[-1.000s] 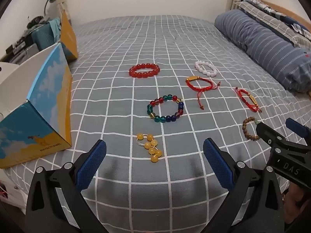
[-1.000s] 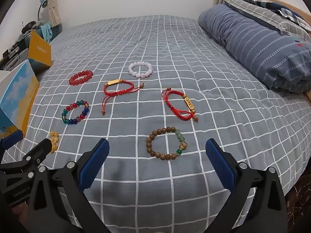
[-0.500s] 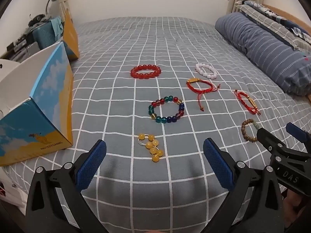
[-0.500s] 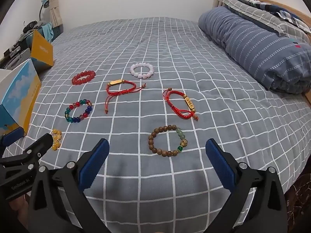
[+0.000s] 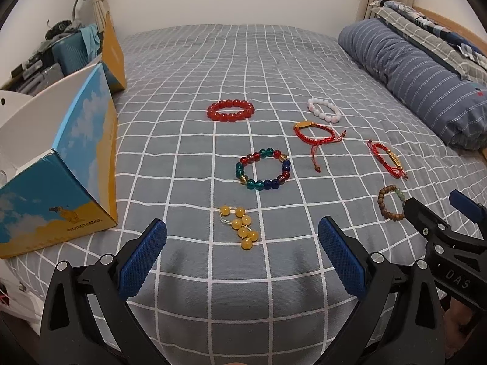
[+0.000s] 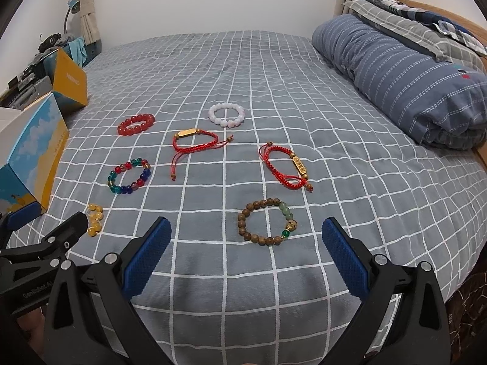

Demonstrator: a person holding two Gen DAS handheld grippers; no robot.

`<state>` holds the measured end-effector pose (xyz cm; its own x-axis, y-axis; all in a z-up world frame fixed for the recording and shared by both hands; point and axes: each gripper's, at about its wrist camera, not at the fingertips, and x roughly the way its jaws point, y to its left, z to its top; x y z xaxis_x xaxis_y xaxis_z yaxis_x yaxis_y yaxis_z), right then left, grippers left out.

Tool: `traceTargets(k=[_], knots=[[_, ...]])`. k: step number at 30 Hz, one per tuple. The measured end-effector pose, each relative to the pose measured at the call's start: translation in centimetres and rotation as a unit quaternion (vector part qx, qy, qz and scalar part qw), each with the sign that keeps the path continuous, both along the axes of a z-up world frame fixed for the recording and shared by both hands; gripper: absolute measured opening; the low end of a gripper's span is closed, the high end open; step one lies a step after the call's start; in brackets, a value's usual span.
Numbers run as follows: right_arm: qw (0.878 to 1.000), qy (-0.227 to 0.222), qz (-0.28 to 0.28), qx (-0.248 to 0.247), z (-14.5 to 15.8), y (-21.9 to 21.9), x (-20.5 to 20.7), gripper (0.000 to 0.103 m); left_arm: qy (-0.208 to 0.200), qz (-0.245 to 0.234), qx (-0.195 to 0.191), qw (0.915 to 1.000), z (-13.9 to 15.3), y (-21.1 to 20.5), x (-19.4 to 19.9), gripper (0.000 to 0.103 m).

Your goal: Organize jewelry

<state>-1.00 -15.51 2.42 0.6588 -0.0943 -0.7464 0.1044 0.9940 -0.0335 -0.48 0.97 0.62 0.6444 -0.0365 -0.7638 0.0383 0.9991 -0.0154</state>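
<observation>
Seven bracelets lie spread on the bed, none touching another and none yet lifted. Nearest the left hand-held gripper is the yellow bead string, bunched into a loose strand rather than a ring. Beyond it sits the multicolour bead bracelet, then the red bead bracelet. To the right are the red cord bracelet with a gold bar, the white bead bracelet, a second red cord bracelet and the wooden bead bracelet, which lies just ahead of the right hand-held gripper.

Compared with a second ago, both views have drawn back slightly and risen: the jewelry sits a little farther from the fingertips and more of the room's far wall shows. Nothing on the bed has shifted. Both hand-held grippers are spread wide and hold nothing.

This reads as a survey before the first pick, so the sorting has not begun. The open blue-and-yellow box at the left edge of the bed is the likely destination, though that is only a guess.
</observation>
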Motion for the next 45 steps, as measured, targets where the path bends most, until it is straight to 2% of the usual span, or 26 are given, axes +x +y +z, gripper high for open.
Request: traceTargets(k=[45], knots=[[1.000,0.001,-0.002,-0.004,-0.34,-0.38,-0.07,0.095,0.002,-0.010,-0.002,0.9999,-0.27,-0.12,-0.21,0.097]])
